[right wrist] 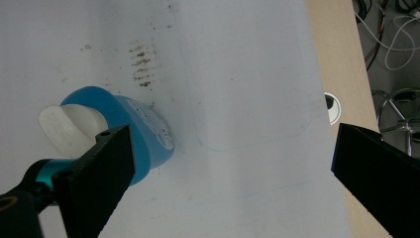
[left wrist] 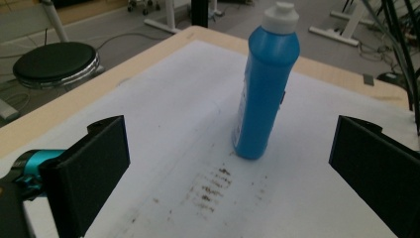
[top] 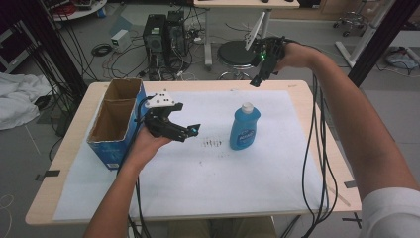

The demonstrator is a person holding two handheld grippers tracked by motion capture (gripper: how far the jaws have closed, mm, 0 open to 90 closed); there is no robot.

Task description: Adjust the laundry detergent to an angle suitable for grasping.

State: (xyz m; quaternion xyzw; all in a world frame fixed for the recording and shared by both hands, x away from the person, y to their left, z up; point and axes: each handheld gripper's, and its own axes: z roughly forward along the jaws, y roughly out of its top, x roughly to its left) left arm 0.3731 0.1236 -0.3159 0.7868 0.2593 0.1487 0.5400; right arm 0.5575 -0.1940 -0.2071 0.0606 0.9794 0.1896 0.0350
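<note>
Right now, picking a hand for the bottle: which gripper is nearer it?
The left gripper, low beside the blue bottle; the right gripper is raised over the far edge.

wooden table (top: 302,99), white sheet (top: 208,188), bottle (top: 244,127), box (top: 115,124)

Blue bottle (top: 244,128), white cap, upright on white sheet, mid-table.

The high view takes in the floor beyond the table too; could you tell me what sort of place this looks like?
Most likely a lab or workshop room. Desktop computer towers stand on the floor amid loose cables, a round black stool sits behind the table, and black frame posts flank it.
</note>
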